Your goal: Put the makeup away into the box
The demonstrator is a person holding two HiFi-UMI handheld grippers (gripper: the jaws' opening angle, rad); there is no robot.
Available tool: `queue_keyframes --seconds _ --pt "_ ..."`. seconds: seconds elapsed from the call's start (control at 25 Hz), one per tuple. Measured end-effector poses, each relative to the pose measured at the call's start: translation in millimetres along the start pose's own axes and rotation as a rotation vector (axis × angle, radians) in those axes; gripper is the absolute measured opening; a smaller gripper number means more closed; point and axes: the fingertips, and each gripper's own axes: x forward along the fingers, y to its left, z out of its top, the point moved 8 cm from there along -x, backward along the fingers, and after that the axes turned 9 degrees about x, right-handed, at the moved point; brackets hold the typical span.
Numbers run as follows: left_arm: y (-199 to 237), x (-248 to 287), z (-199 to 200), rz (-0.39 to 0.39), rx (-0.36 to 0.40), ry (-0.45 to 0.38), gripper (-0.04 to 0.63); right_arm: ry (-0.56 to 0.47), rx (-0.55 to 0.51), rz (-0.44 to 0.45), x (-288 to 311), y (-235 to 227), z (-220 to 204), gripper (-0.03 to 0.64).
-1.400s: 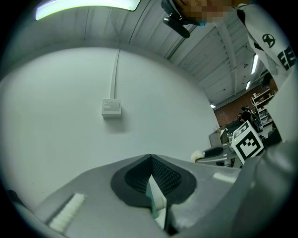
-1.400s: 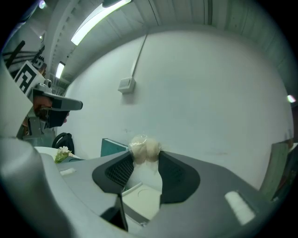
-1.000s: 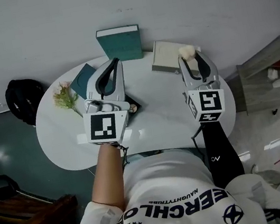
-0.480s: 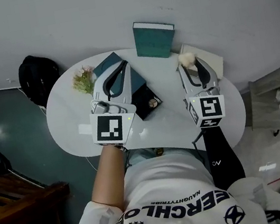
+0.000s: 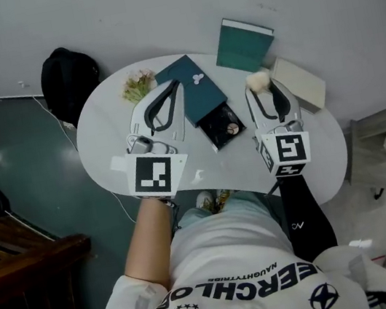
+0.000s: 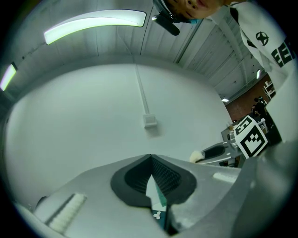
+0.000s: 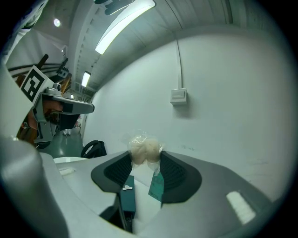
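Observation:
A dark teal sleeve box (image 5: 193,92) lies on the white oval table (image 5: 105,139), its black drawer (image 5: 221,124) pulled out toward me with a small round compact inside. My right gripper (image 5: 261,88) hovers just right of the drawer, shut on a cream makeup puff (image 5: 259,80) in clear wrap. In the right gripper view the puff (image 7: 144,149) sits pinched at the tips of the gripper (image 7: 145,157), with the teal box (image 7: 126,199) below. My left gripper (image 5: 176,85) hovers at the box's left edge, shut and holding nothing; its tips meet (image 6: 150,157) in the left gripper view.
A teal book-like case (image 5: 244,43) and a flat white box (image 5: 300,84) lie at the table's far right. A small flower bunch (image 5: 138,86) rests at the far left. A black bag (image 5: 69,79) sits on the floor beyond. The wall stands close behind.
Both grippers have moved leftward across the table, from over the box and beside the white box to their places now. The puff stays in the right gripper.

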Motion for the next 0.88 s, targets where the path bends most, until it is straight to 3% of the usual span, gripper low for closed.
queue_keyframes --seconds 0.28,0.56,0.88 --pt "3.8 -21.3 -4.7 -0.001 -0.014 -0.016 0.000 0.046 -0.025 -0.001 -7.8 19.9 -9.7 0.222" --pt "1.4 -29.9 -8.2 -0.015 -0.020 -0.016 0.000 0.403 -0.054 0.091 8.8 42.8 -81.9 0.227" --pt "2.8 -39.0 -17.1 -0.017 -0.046 -0.001 0.000 0.673 -0.035 0.140 11.9 63.8 -162.4 0.230"
